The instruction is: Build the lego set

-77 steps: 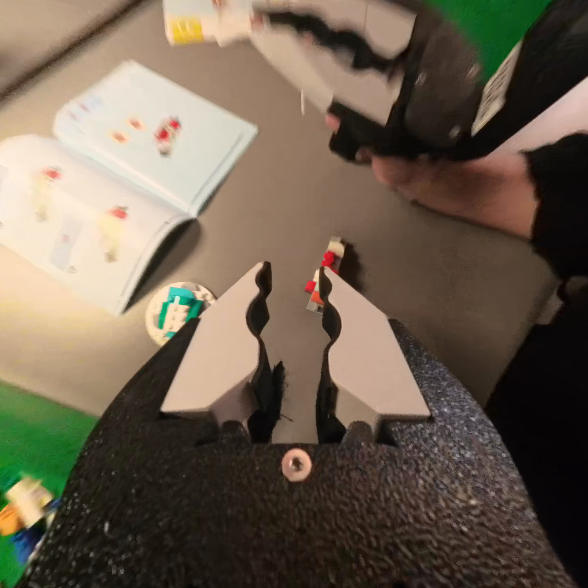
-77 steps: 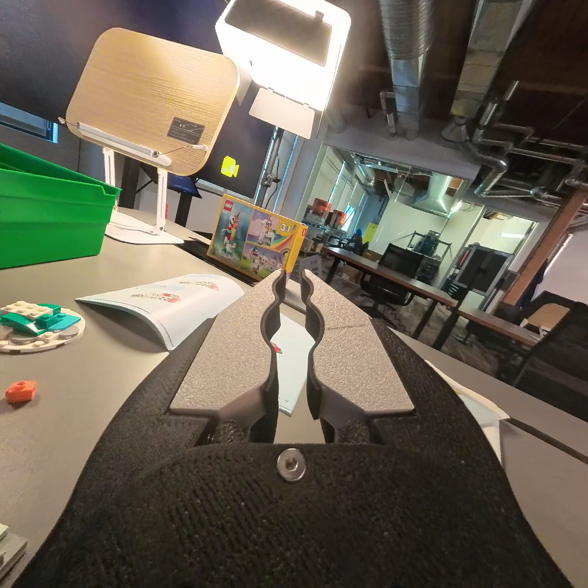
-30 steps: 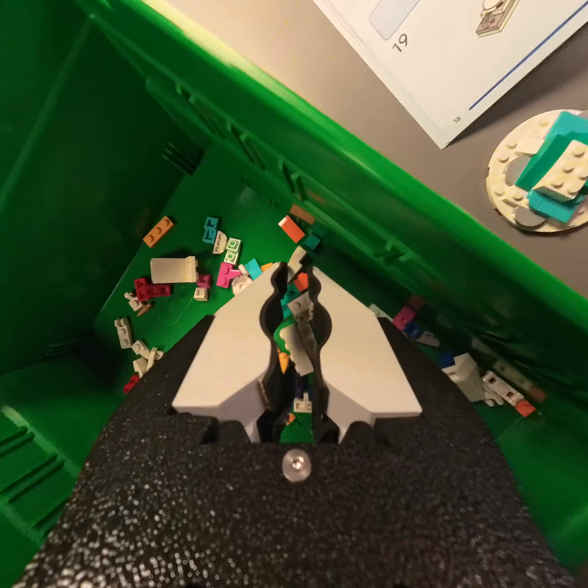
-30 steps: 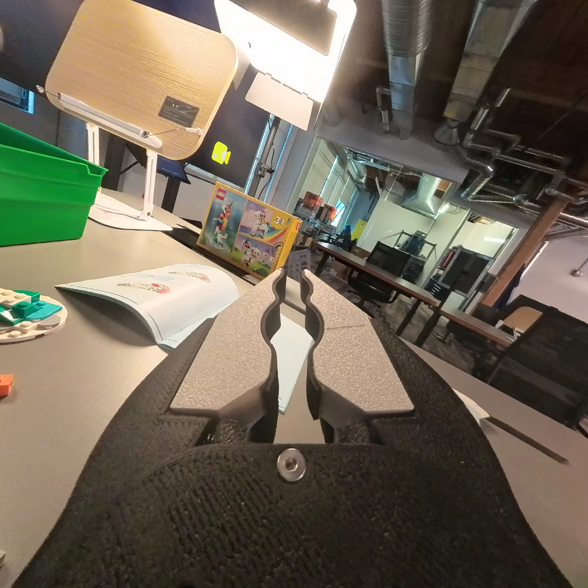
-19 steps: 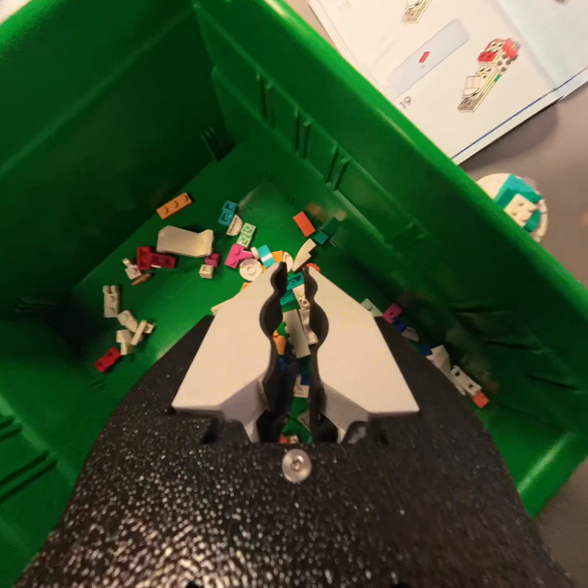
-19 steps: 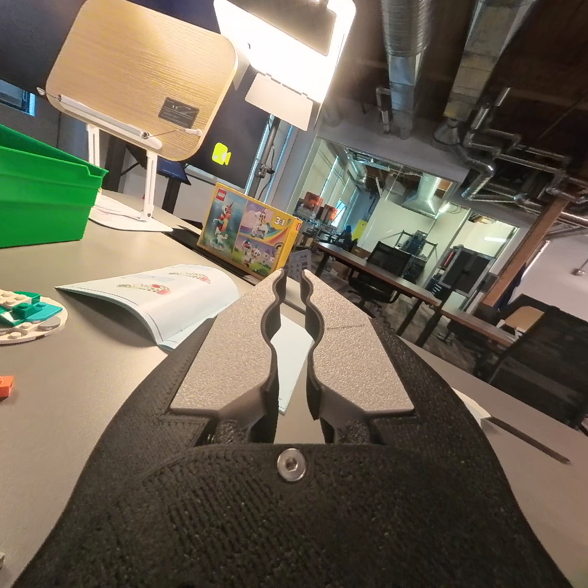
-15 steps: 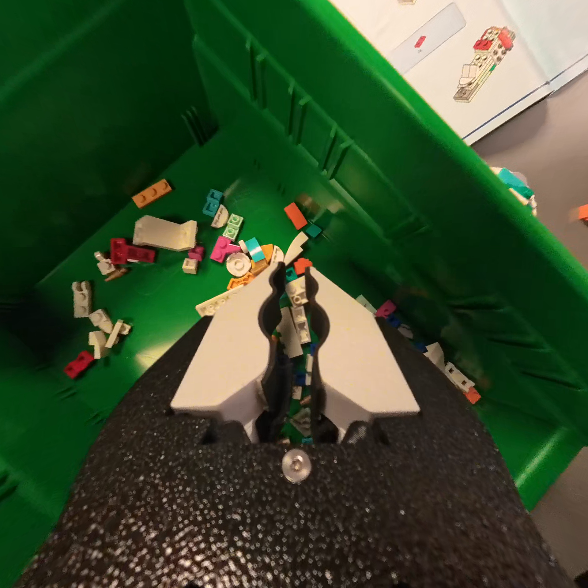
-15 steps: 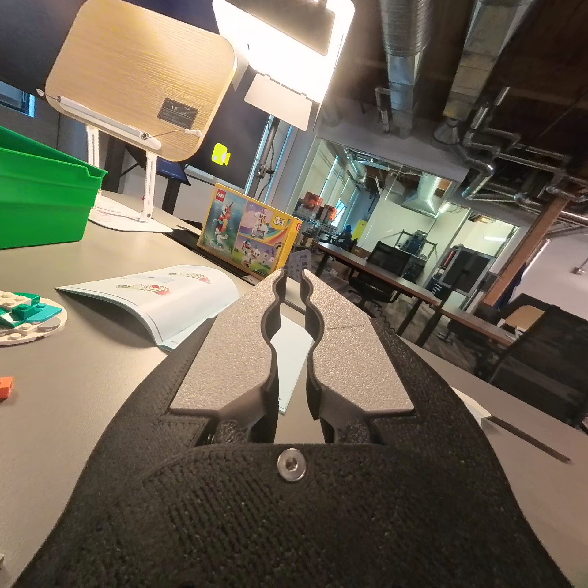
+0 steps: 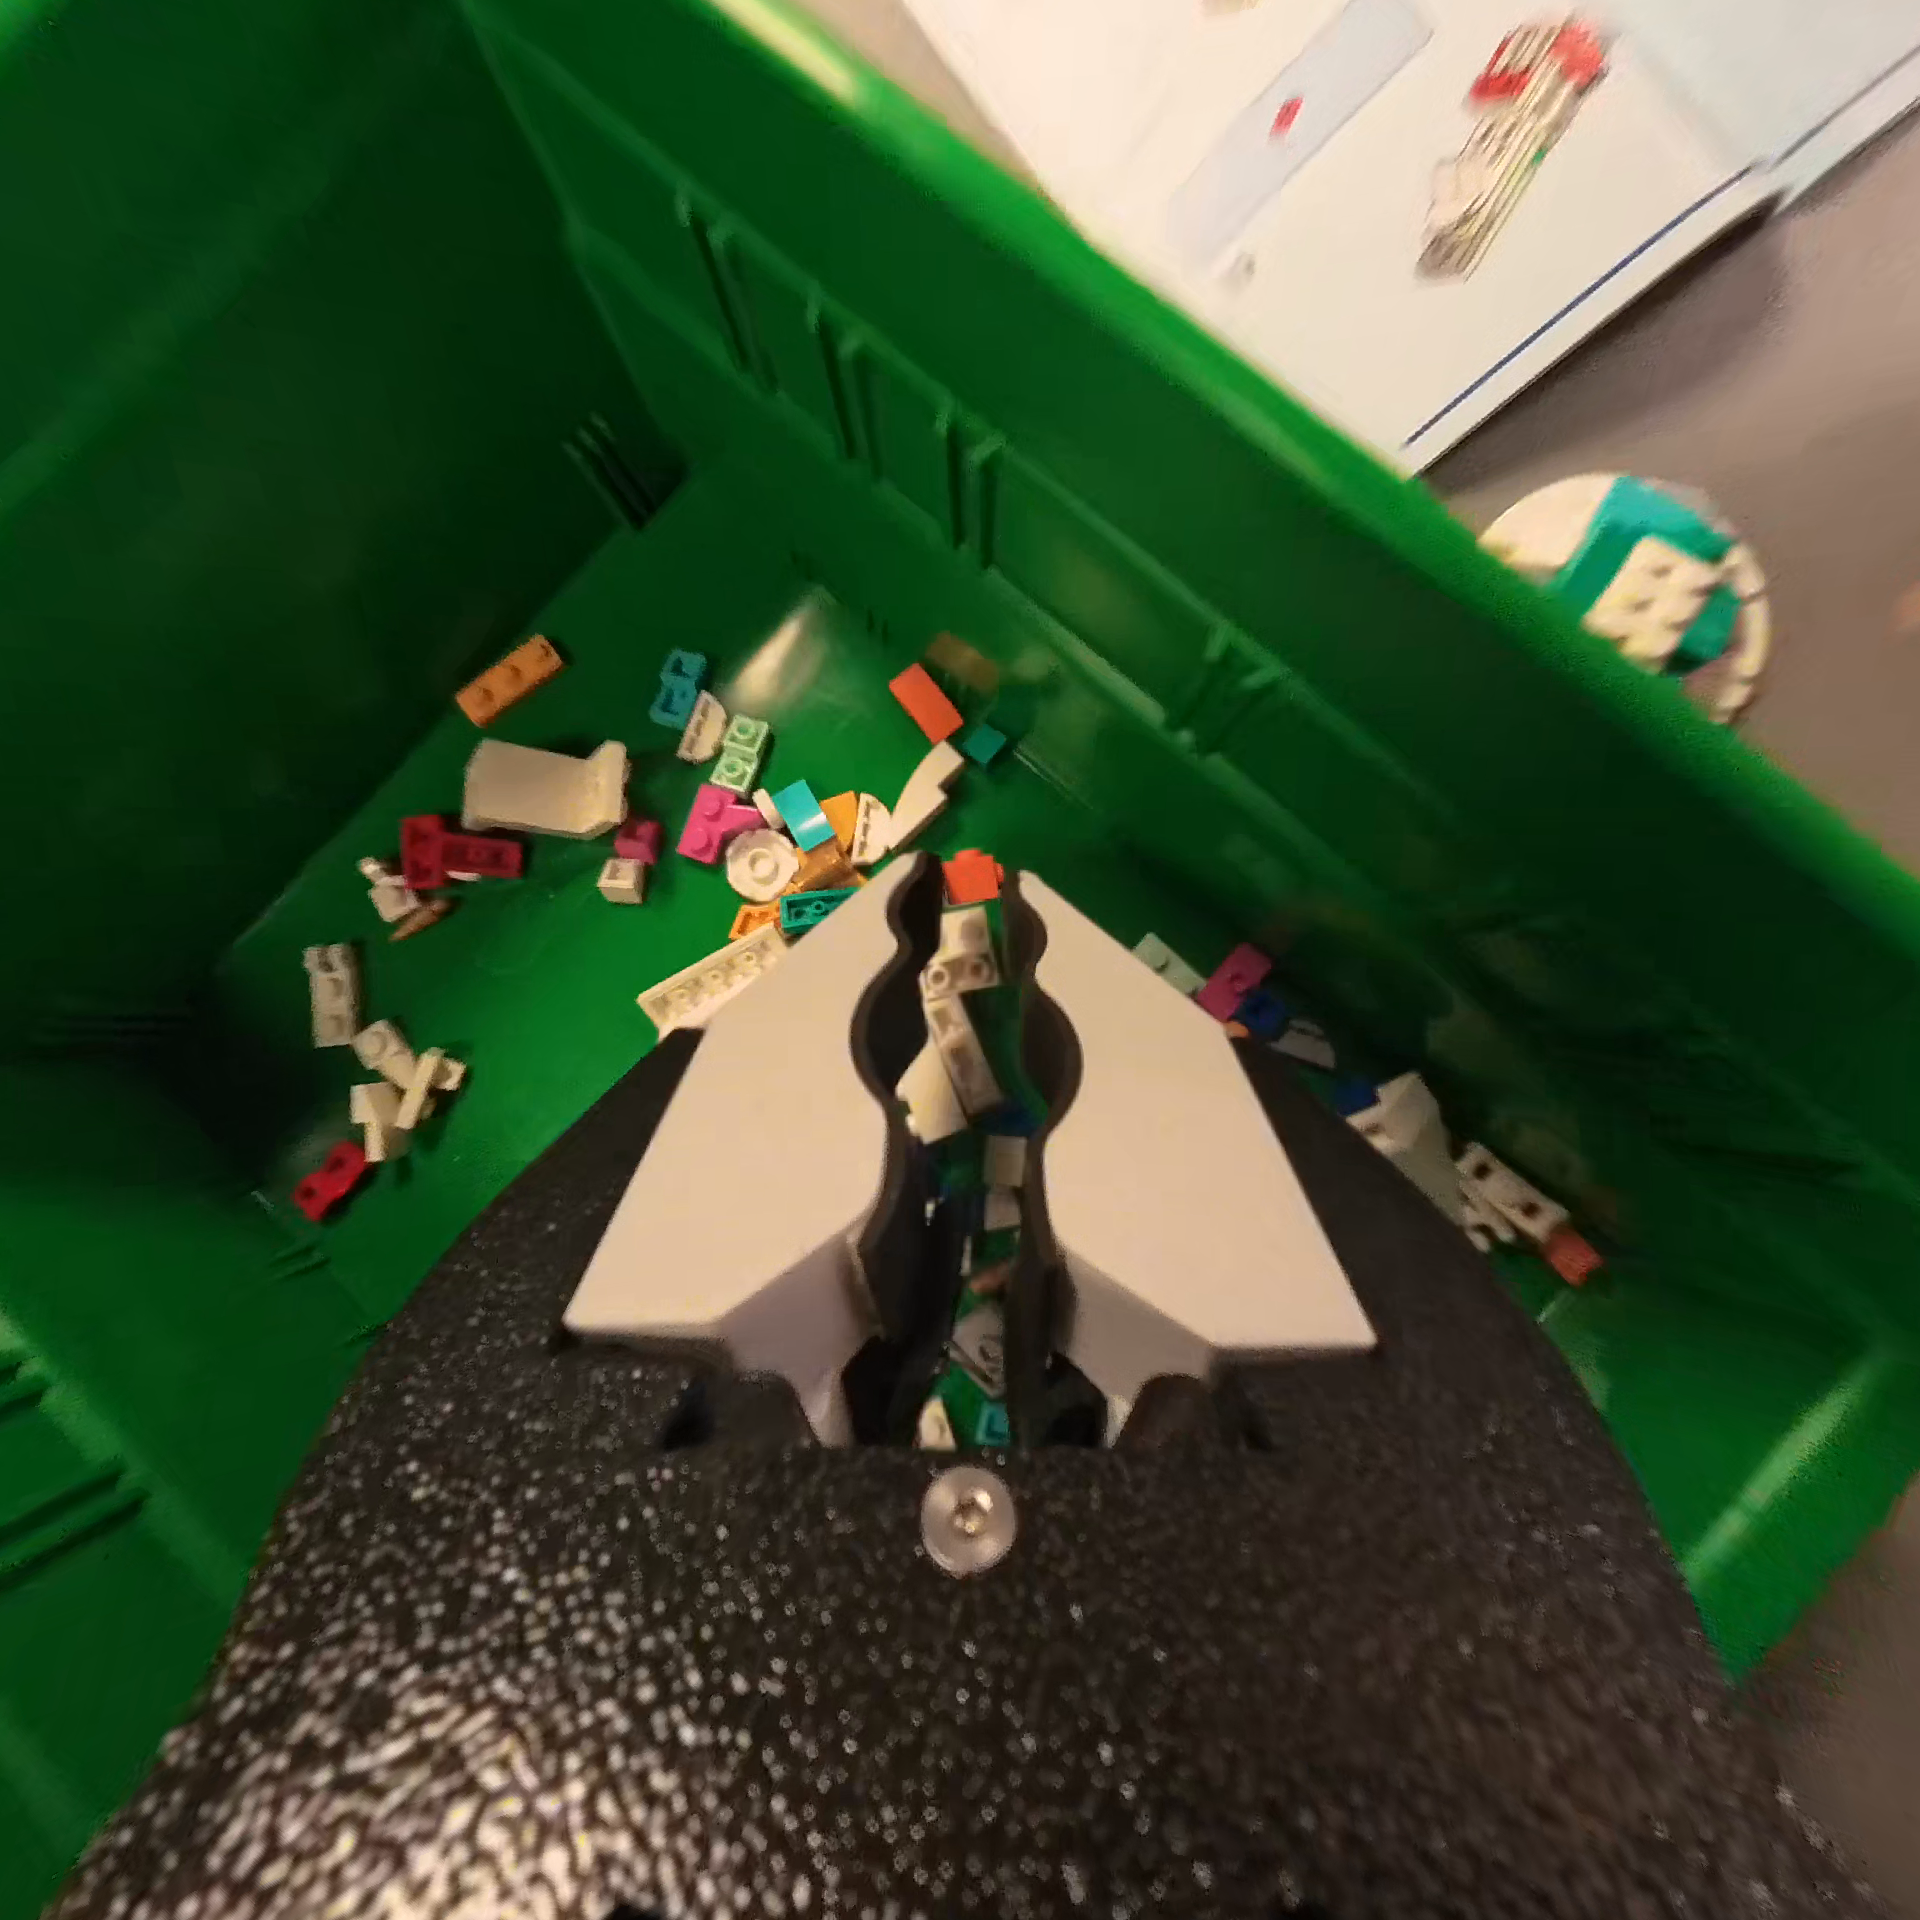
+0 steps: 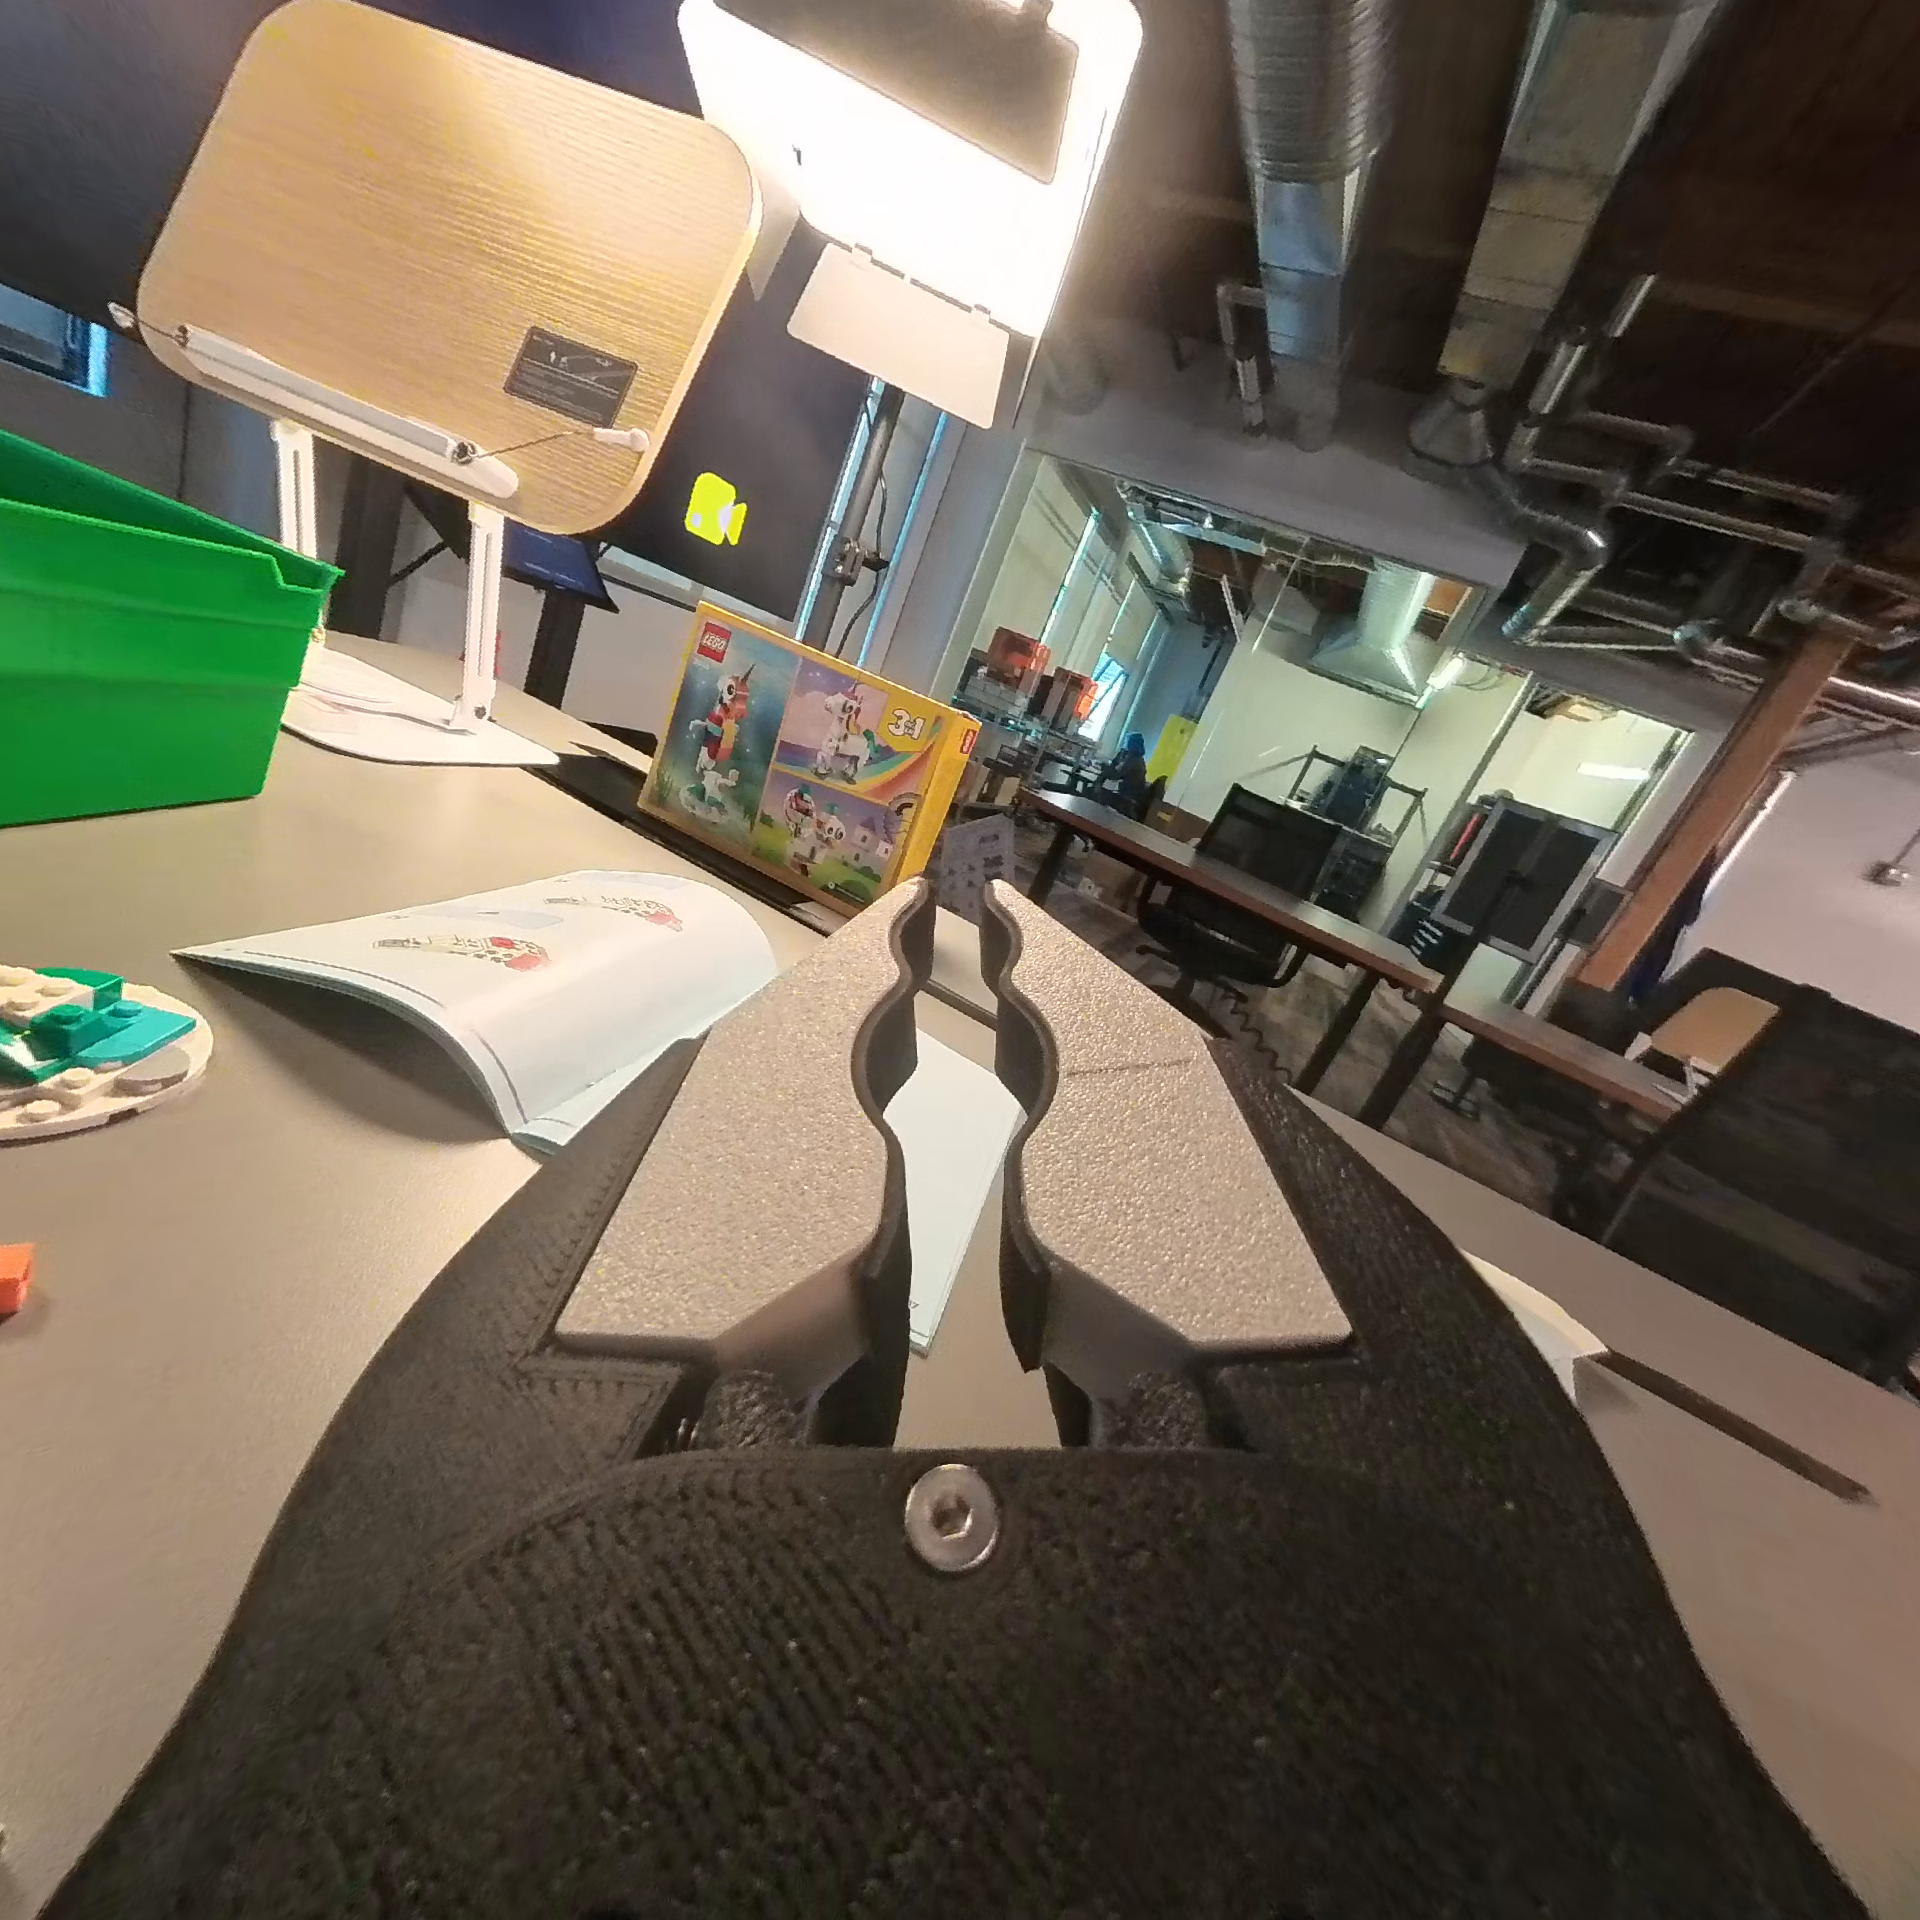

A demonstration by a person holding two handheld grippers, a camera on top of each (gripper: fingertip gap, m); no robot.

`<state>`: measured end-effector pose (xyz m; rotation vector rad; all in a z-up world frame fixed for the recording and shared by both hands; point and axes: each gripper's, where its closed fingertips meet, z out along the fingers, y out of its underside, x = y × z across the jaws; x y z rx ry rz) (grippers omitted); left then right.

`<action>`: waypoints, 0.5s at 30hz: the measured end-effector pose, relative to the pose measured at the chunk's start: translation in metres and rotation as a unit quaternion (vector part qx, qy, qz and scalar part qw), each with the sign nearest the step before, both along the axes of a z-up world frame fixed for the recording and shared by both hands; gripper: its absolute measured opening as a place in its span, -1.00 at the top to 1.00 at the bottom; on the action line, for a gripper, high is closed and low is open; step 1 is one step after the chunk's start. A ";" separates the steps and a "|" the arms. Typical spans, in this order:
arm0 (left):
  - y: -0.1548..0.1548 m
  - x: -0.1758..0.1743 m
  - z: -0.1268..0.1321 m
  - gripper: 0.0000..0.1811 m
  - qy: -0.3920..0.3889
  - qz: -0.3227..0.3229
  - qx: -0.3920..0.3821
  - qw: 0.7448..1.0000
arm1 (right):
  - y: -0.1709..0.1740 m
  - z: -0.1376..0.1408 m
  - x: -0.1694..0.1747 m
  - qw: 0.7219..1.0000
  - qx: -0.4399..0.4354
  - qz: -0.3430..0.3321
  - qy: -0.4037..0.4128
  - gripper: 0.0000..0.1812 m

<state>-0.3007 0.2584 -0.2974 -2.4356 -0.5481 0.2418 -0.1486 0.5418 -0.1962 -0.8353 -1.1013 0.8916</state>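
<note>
Lego pieces [image 9: 717,821] lie scattered across the floor of the green bin [image 9: 1195,582], right under and ahead of the left gripper [image 9: 961,894], whose fingers stand narrowly apart with nothing gripped. Over the table [image 10: 312,1247], the right gripper [image 10: 954,902] hangs narrowly parted and empty, the instruction booklet [image 10: 540,966] just beyond.

Left tongs [image 9: 961,883] and right tongs [image 10: 954,902] both slightly parted, empty.

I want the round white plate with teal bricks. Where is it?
On the grey table: in the right wrist view the round plate sits far left, between the booklet and a small orange brick.
</note>
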 end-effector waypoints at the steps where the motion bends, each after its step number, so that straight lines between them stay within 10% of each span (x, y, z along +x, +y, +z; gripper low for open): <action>1: 0.001 0.003 0.011 0.90 0.017 0.000 0.022 1.000 | 0.000 0.000 0.000 1.000 -0.001 0.000 0.001 0.93; 10: 0.046 0.132 0.157 0.90 0.135 -0.104 0.258 0.951 | 0.002 0.001 0.001 1.000 -0.002 -0.004 0.002 0.93; 15: 0.105 0.241 0.134 0.90 0.107 -0.242 0.254 0.930 | 0.003 0.000 0.001 1.000 0.002 -0.013 -0.001 0.93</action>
